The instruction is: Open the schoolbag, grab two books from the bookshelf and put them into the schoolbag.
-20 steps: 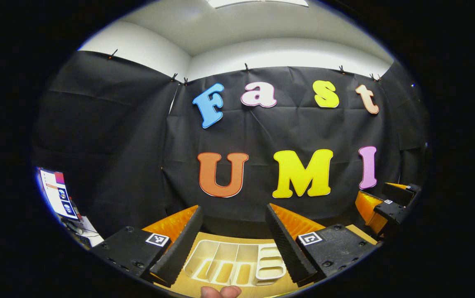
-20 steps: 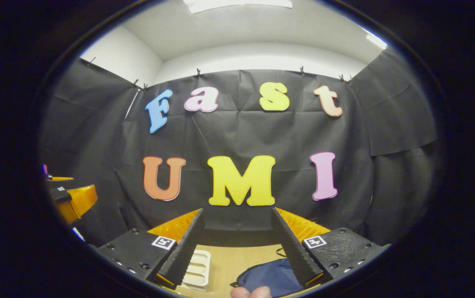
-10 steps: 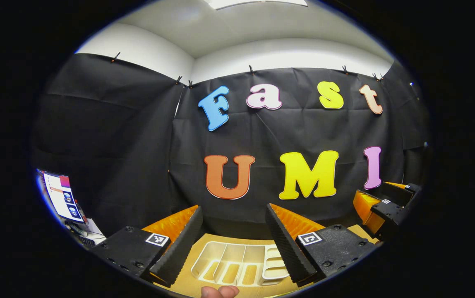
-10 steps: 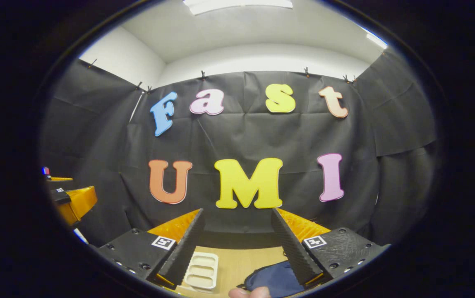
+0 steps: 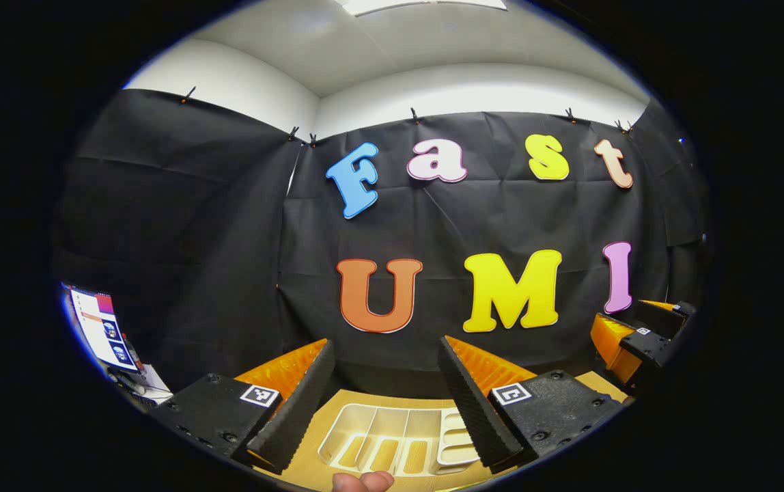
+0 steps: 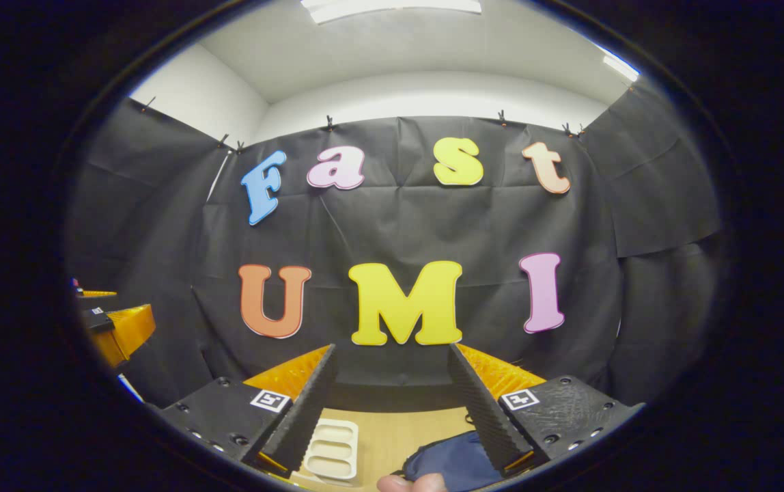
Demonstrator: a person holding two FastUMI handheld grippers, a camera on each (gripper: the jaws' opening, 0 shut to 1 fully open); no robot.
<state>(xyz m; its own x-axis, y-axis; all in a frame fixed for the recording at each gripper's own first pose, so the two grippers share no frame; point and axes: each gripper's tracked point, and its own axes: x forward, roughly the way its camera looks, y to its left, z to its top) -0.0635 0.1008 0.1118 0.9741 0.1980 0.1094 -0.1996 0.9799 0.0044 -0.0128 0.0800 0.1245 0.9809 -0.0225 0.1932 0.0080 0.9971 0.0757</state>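
Hovering level with fingers spread and empty, the left gripper [image 5: 386, 393] is facing the bookshelf [image 5: 399, 444]; the right gripper [image 6: 392, 396], likewise spread, is overlooking the schoolbag [image 6: 450, 461] at five o'clock.

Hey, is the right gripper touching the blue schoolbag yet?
Cannot tell. In the right gripper view the right gripper is open, and its right finger overlaps the blue schoolbag in the image, so neither contact nor gap shows plainly.

My left tool [image 5: 385, 383]: ribbed matt black pads. Table [image 6: 399, 430] pale smooth wood. Divided tray [image 5: 392, 444] glossy cream plastic. Schoolbag [image 6: 450, 461] soft navy cloth.
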